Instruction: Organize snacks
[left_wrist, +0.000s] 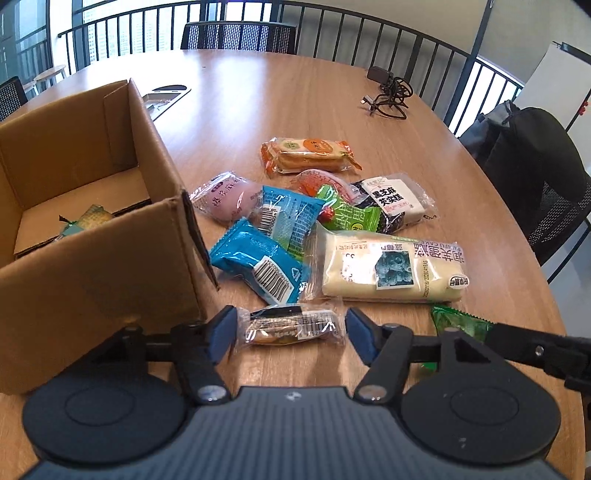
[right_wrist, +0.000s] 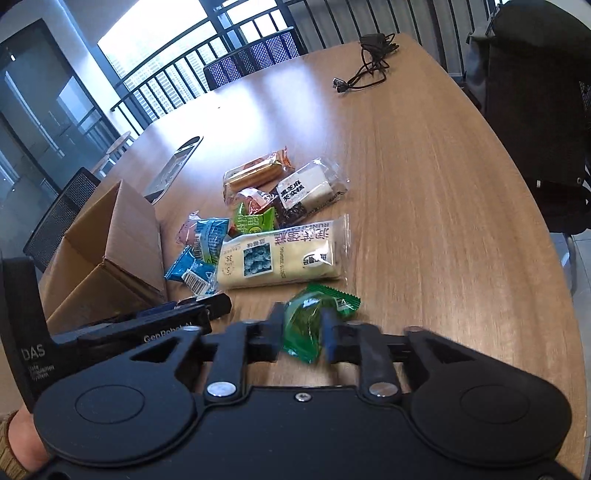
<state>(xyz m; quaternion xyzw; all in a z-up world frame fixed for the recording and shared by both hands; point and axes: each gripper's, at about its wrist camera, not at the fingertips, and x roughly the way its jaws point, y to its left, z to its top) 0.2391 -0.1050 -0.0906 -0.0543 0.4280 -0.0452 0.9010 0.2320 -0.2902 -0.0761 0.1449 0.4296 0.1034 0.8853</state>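
A small clear-wrapped snack (left_wrist: 291, 326) lies crosswise between the blue pads of my left gripper (left_wrist: 291, 329). The pads touch both of its ends, right beside the open cardboard box (left_wrist: 92, 280). One packet (left_wrist: 88, 219) lies inside the box. My right gripper (right_wrist: 303, 328) stands narrow on a green packet (right_wrist: 308, 321) that fills the gap and touches both pads near the table's front edge. In the left wrist view the green packet (left_wrist: 458, 323) sits low at the right. The snack pile holds a long white cake packet (left_wrist: 391, 269), two blue packets (left_wrist: 266, 269) and others.
The wooden table (left_wrist: 295, 92) curves away at the right edge. A black charger with its cable (left_wrist: 388, 92) lies far back. Black chairs (left_wrist: 546, 177) stand along the right side. A flat dark device (left_wrist: 166, 92) lies behind the box. A hand in a knitted sleeve (right_wrist: 18, 443) holds the left gripper.
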